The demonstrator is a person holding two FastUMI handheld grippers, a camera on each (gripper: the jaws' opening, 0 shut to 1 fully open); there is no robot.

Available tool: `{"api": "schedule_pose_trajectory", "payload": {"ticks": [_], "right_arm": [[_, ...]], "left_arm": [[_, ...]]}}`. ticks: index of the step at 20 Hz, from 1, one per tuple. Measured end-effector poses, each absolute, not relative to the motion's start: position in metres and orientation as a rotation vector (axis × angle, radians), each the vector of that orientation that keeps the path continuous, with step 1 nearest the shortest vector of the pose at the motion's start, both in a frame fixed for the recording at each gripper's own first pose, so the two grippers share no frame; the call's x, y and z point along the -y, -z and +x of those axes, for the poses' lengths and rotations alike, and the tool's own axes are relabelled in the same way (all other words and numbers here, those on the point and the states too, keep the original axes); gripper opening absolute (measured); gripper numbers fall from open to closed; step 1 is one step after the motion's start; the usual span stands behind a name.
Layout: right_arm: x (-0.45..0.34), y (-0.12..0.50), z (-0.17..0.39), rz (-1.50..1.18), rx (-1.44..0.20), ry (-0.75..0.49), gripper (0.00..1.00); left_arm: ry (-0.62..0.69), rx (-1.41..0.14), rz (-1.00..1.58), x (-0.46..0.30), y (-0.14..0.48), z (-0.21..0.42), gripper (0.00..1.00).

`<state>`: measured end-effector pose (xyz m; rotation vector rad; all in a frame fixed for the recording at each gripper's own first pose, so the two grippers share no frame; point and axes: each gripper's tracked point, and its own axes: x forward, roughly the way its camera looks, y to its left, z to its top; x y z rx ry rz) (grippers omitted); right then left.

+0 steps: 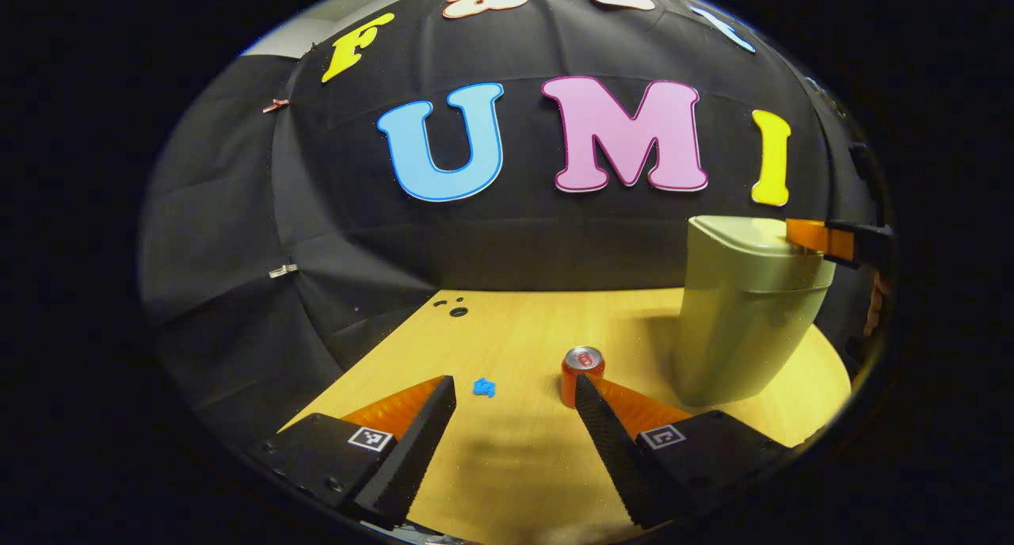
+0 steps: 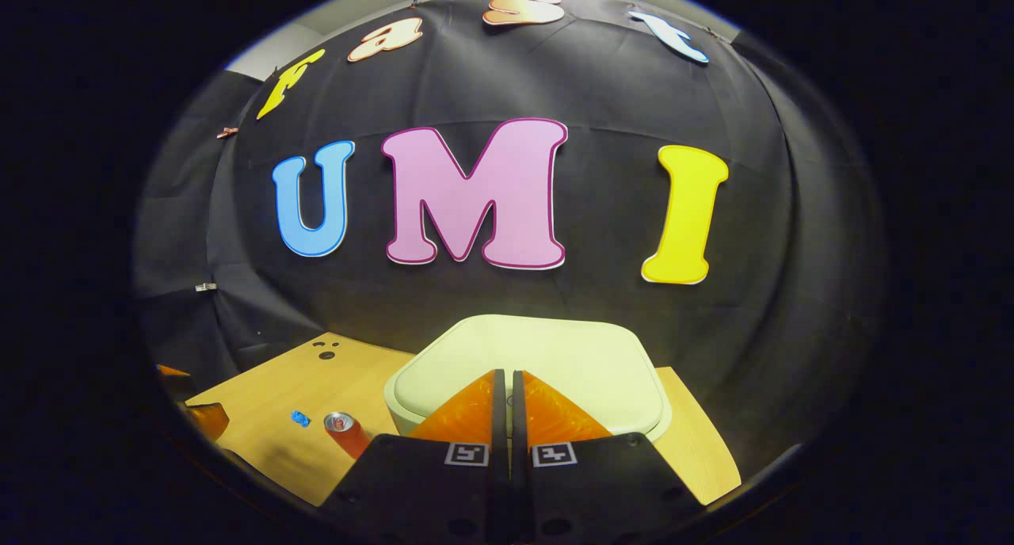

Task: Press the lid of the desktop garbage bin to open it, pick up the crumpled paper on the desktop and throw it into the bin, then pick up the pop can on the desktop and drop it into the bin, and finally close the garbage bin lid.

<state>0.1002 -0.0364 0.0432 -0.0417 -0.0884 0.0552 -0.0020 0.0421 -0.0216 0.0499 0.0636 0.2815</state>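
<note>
Right gripper view: the wooden desk (image 2: 261, 402) carries a pale green garbage bin (image 2: 527, 363), its lid down, with the right tongs (image 2: 504, 379) poised over the near edge of that lid, fingers drawn together with barely a slit between them and nothing gripped, a stance that suits pressing the lid open; whether the tips touch it cannot be told. Beside the bin stands the pop can (image 2: 342, 428), upright, and just beyond the can, farther from the bin, lies a small blue crumpled paper (image 2: 300, 418). From the left gripper view, the left tongs (image 1: 515, 390) hover spread wide and empty, facing the gap between paper and can, apparently ready for the pickup once the bin opens.
</note>
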Motion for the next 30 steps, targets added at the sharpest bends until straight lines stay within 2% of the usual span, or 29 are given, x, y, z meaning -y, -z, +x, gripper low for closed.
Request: {"api": "schedule_pose_trajectory", "payload": {"ticks": [1, 3, 4, 7, 17, 19, 20, 21, 23, 24, 25, 27, 28, 30], "right_arm": [[0.037, -0.043, 0.097, -0.025, 0.077, -0.042, 0.05], [0.041, -0.046, 0.089, 0.018, 0.068, 0.007, 0.08], [0.038, -0.05, 0.081, 0.038, 0.078, 0.03, 0.05], [0.027, -0.056, 0.06, 0.018, 0.11, 0.064, 0.05], [-0.025, 0.005, 0.004, -0.014, -0.028, 0.061, 0.05], [-0.028, 0.018, -0.004, -0.01, -0.06, 0.067, 0.05], [-0.028, 0.023, -0.008, -0.003, -0.073, 0.072, 0.09], [-0.03, 0.028, -0.013, 0.006, -0.083, 0.074, 0.06], [-0.035, 0.041, -0.022, 0.012, -0.107, 0.075, 0.05], [-0.037, 0.047, -0.027, 0.007, -0.125, 0.077, 0.08], [-0.038, 0.053, -0.03, 0.005, -0.145, 0.078, 0.05], [-0.038, 0.061, -0.034, 0.001, -0.172, 0.08, 0.09], [-0.04, 0.065, -0.038, 0.001, -0.186, 0.075, 0.15], [-0.043, 0.07, -0.042, 0.004, -0.201, 0.065, 0.52]], "left_arm": [[-0.262, -0.054, 0.047, -0.044, 0.019, -0.001, 0.98], [-0.224, -0.048, 0.051, -0.052, 0.018, 0.001, 0.97], [-0.203, -0.044, 0.051, -0.058, 0.019, 0.002, 0.97], [-0.159, -0.029, 0.036, -0.083, 0.028, 0.006, 0.97], [-0.179, -0.121, -0.045, -0.174, 0.088, 0.031, 0.99], [-0.181, -0.132, -0.04, -0.182, 0.093, 0.04, 0.98], [-0.177, -0.136, -0.045, -0.184, 0.096, 0.044, 0.98], [-0.164, -0.144, -0.056, -0.183, 0.099, 0.049, 0.98], [-0.131, -0.167, -0.073, -0.176, 0.107, 0.058, 0.98], [-0.12, -0.173, -0.065, -0.174, 0.11, 0.065, 0.98], [-0.12, -0.179, -0.05, -0.176, 0.114, 0.07, 0.98], [-0.119, -0.189, -0.036, -0.178, 0.119, 0.086, 0.98], [-0.112, -0.197, -0.047, -0.178, 0.124, 0.093, 0.97], [-0.088, -0.219, -0.074, -0.175, 0.134, 0.109, 0.97]]}}
